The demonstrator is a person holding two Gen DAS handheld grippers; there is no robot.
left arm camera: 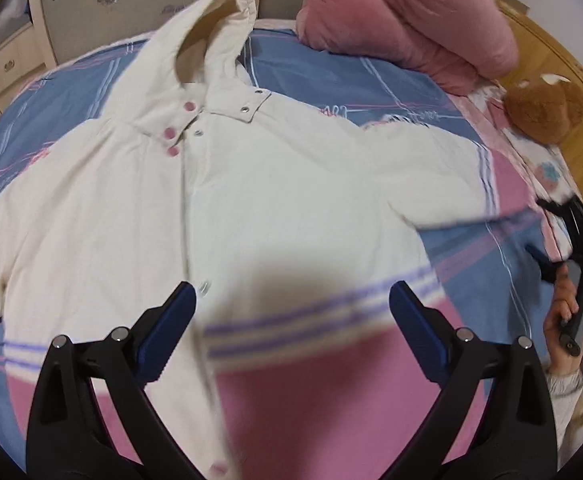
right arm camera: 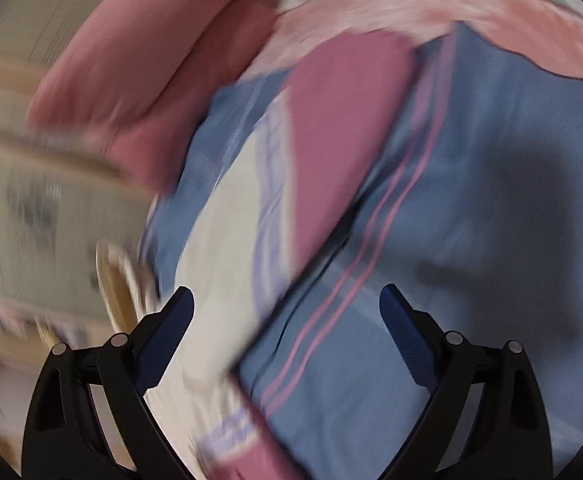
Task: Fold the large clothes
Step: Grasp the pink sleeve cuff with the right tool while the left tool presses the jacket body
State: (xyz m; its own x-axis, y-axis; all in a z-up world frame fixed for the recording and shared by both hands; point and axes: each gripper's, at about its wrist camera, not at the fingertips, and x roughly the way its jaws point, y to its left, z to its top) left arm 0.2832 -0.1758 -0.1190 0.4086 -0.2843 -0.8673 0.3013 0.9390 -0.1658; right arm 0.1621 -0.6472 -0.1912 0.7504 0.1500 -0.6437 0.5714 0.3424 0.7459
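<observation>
A white hooded coat (left arm camera: 231, 184) lies face up and spread out on the bed, its hood toward the far side and pink snaps at the collar. My left gripper (left arm camera: 293, 292) hangs open over the coat's lower front, with nothing between its blue pads. At the right edge of the left wrist view a hand holds my right gripper (left arm camera: 543, 228) above the bedsheet, past the coat's sleeve end. The right wrist view is badly blurred: my right gripper (right arm camera: 287, 292) is open over the blue and pink sheet (right arm camera: 471, 200), beside a white stretch of cloth (right arm camera: 211, 300).
The bedsheet (left arm camera: 331, 76) is blue with pink blocks and striped bands. A pink quilt (left arm camera: 411, 12) is piled at the far right, beside a brown plush toy (left arm camera: 543, 112) and the wooden headboard (left arm camera: 571, 60). A pale wardrobe (left arm camera: 91, 0) stands beyond the bed.
</observation>
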